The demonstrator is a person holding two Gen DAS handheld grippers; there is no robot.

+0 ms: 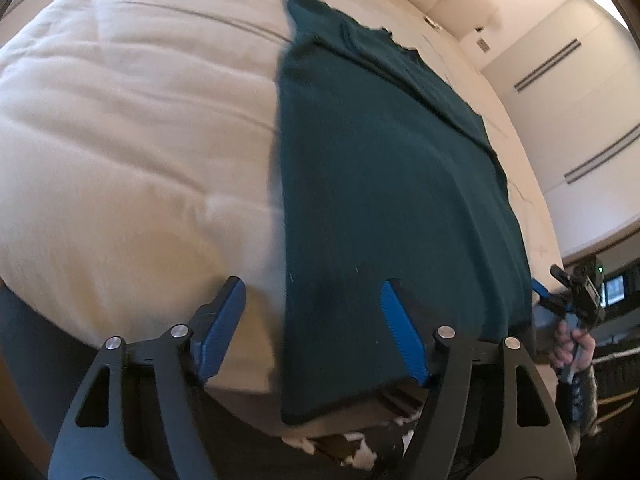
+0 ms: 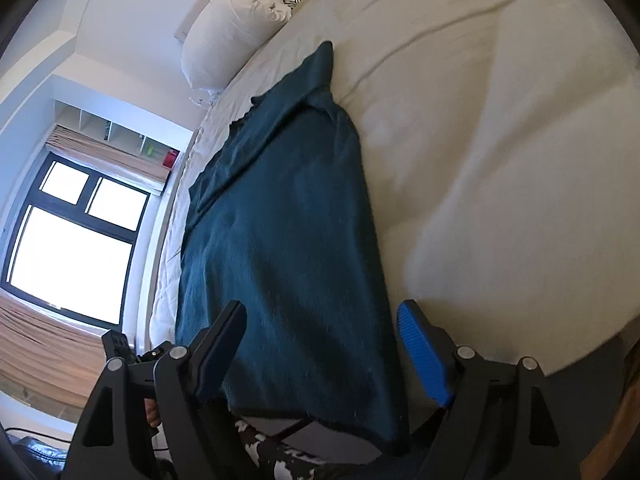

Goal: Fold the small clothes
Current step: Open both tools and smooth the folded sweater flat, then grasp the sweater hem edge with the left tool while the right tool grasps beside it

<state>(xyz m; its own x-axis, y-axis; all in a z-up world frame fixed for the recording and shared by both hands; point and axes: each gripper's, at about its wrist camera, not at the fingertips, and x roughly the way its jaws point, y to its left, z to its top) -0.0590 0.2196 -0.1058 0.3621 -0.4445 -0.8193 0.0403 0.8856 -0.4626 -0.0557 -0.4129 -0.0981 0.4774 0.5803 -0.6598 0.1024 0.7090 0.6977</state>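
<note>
Though soft, light and limp, dark teal knit garment [image 1: 384,184] just ahead of wide-open, empty left gripper [image 1: 312,332] and right gripper [image 2: 324,352]: best pinched at near hem corners.

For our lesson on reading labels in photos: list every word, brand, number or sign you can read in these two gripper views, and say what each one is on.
No readable text in either view.
Dark teal garment: no print or tag shows.
Items on the shelf above the window: too small to read.
Small lit screen at the far right of the left wrist view: too blurred to read.
Small plate on the wall: too small to tell.
</note>
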